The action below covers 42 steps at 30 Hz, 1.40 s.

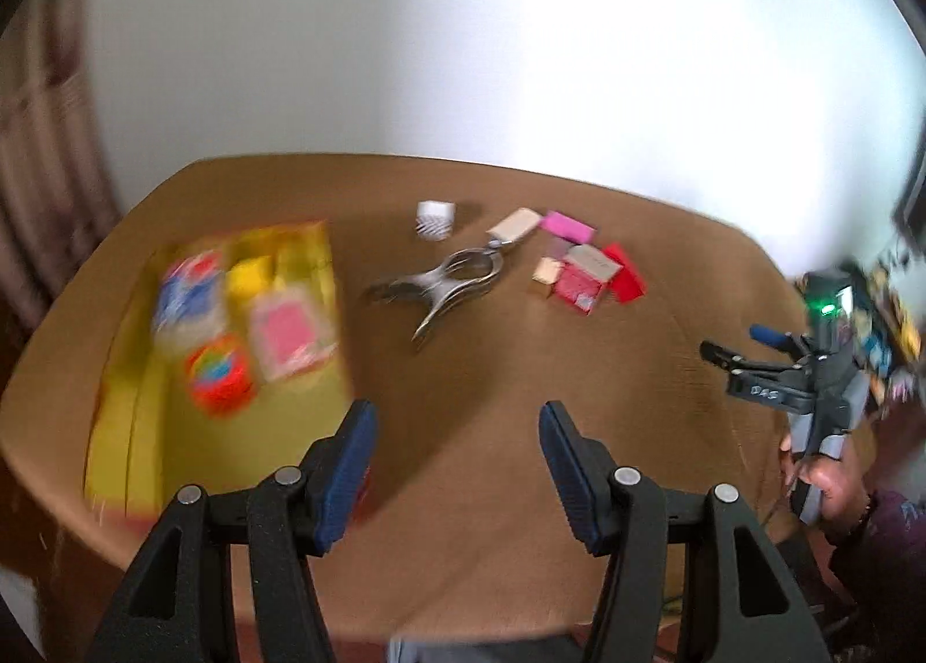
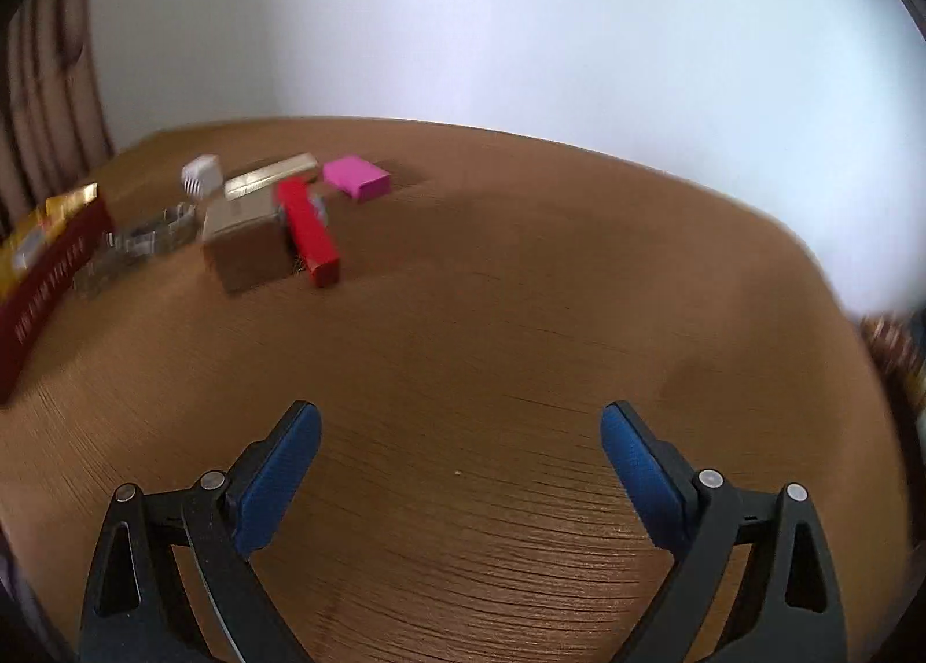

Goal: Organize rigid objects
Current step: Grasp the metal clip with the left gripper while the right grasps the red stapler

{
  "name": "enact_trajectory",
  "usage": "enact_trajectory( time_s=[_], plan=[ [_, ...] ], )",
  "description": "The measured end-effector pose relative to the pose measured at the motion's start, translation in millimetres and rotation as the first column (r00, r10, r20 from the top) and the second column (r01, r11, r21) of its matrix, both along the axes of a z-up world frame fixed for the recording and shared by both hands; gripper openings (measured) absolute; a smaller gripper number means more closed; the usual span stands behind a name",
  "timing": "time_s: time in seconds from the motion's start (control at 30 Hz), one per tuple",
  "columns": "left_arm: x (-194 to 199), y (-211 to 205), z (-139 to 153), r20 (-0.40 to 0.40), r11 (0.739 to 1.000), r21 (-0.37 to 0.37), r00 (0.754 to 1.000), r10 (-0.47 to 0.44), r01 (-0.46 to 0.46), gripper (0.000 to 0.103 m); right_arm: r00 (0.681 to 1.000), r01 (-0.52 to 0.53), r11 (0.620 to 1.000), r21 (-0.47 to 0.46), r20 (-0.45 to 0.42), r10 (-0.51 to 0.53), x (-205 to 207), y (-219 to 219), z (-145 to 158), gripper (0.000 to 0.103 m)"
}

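Note:
My left gripper [image 1: 457,411] hovers open over the brown table [image 1: 503,374], with nothing between its blue pads. To its left lies a yellow-lined box [image 1: 133,431] holding a round red toy [image 1: 221,376], a pink card pack [image 1: 289,336] and other small packs. A metal clamp [image 1: 451,281], a white cube [image 1: 435,220], a pink box [image 1: 567,226] and red boxes [image 1: 625,275] lie farther off. My right gripper [image 2: 460,411] is open and empty above bare table. The pink box [image 2: 356,177], a red box [image 2: 309,232] and a brown box [image 2: 249,246] sit at its far left.
A hand [image 1: 822,483] holds the right gripper [image 1: 738,342] at the table's right edge. The box's red outer wall [image 2: 52,264] stands at the left in the right wrist view. A white wall rises behind the table; a curtain [image 1: 40,171] hangs at the left.

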<state>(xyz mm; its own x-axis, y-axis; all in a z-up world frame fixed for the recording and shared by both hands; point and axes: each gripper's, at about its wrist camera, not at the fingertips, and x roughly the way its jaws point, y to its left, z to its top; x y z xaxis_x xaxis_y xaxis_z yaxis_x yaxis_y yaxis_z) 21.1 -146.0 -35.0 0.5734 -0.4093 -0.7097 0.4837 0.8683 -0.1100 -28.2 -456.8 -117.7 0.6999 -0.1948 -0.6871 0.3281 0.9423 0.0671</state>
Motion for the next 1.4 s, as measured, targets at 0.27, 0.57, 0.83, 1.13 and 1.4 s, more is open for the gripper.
enact_trajectory(
  time_s=[0.27, 0.57, 0.83, 1.13, 1.4],
  plan=[
    [85, -97, -13, -0.001, 0.954, 0.249, 0.986, -0.17, 0.164, 0.06, 0.997, -0.045, 0.997, 0.068, 0.067, 0.041, -9, -4, 2, 0.099],
    [125, -134, -51, -0.068, 0.878, 0.373, 0.953, -0.295, 0.299, 0.06, 0.993, -0.095, 0.989, 0.117, 0.082, 0.086, -3, -4, -1, 0.101],
    [149, -141, -69, -0.18, 0.854, 0.356, 0.925, -0.336, 0.38, 0.06, 0.991, -0.116, 0.984, 0.135, 0.081, 0.105, -4, -4, -2, 0.101],
    [175, -142, -95, -0.303, 0.863, 0.293, 0.896, -0.324, 0.411, 0.05, 0.99, -0.126, 0.981, 0.147, 0.08, 0.115, -3, -3, -3, 0.101],
    [177, -136, -97, -0.309, 0.908, 0.233, 0.912, -0.269, 0.347, 0.004, 0.99, -0.127, 0.979, 0.159, 0.074, 0.116, -2, -3, -3, 0.101]
  ],
)
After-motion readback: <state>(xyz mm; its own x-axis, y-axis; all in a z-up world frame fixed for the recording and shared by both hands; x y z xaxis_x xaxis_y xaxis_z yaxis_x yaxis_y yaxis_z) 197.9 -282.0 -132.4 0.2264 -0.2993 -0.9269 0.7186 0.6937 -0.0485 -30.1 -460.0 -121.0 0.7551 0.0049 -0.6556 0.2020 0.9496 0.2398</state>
